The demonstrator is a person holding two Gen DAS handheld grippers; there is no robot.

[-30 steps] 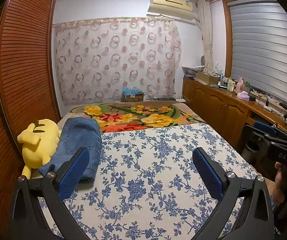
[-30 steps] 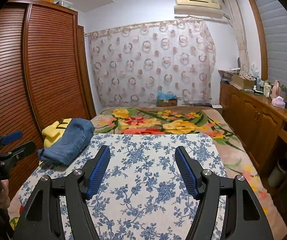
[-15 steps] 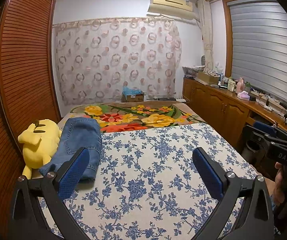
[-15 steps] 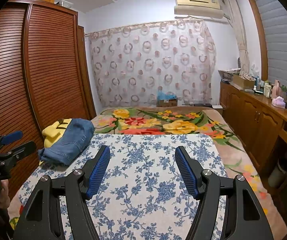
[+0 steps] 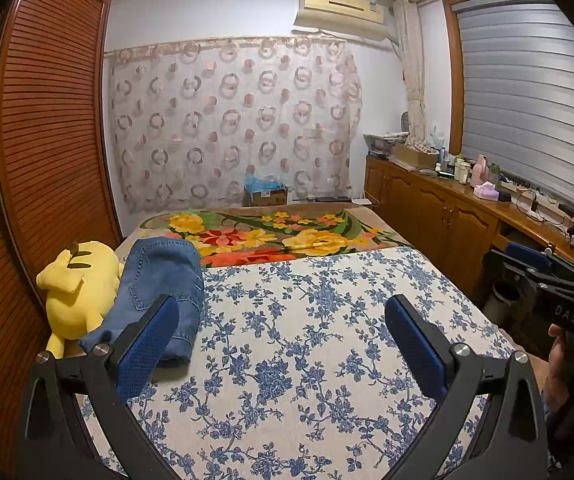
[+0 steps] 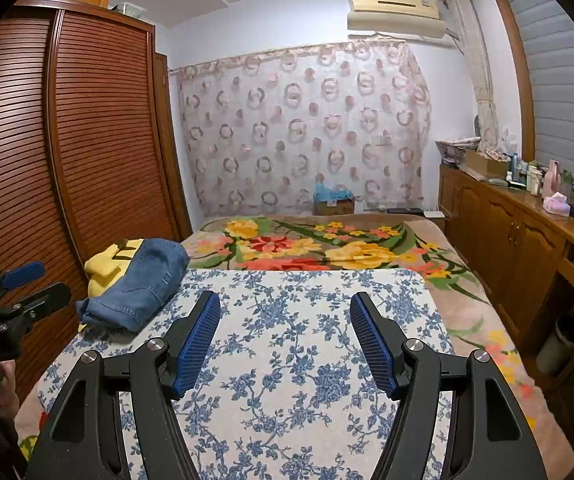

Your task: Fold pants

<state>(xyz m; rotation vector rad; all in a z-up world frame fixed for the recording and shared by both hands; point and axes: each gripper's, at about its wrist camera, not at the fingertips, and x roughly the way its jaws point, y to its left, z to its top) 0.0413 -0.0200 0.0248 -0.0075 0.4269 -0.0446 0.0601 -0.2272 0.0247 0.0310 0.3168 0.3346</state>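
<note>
Folded blue denim pants [image 5: 159,288] lie at the left edge of the blue-flowered sheet [image 5: 307,340], leaning on a yellow plush toy [image 5: 79,288]; they also show in the right wrist view [image 6: 139,284]. My left gripper [image 5: 281,312] is open and empty, held above the sheet's near end, with its left finger in front of the pants' near end. My right gripper [image 6: 285,308] is open and empty above the sheet, right of the pants. Each gripper appears at the edge of the other's view: the left one [image 6: 7,300], the right one [image 5: 543,276].
The bed carries a flowered blanket [image 5: 271,236] beyond the sheet. A slatted wooden wardrobe [image 5: 39,160] stands along the left. Wooden cabinets [image 5: 447,216] with bottles and clutter run along the right. A cardboard box [image 5: 265,196] sits by the curtain.
</note>
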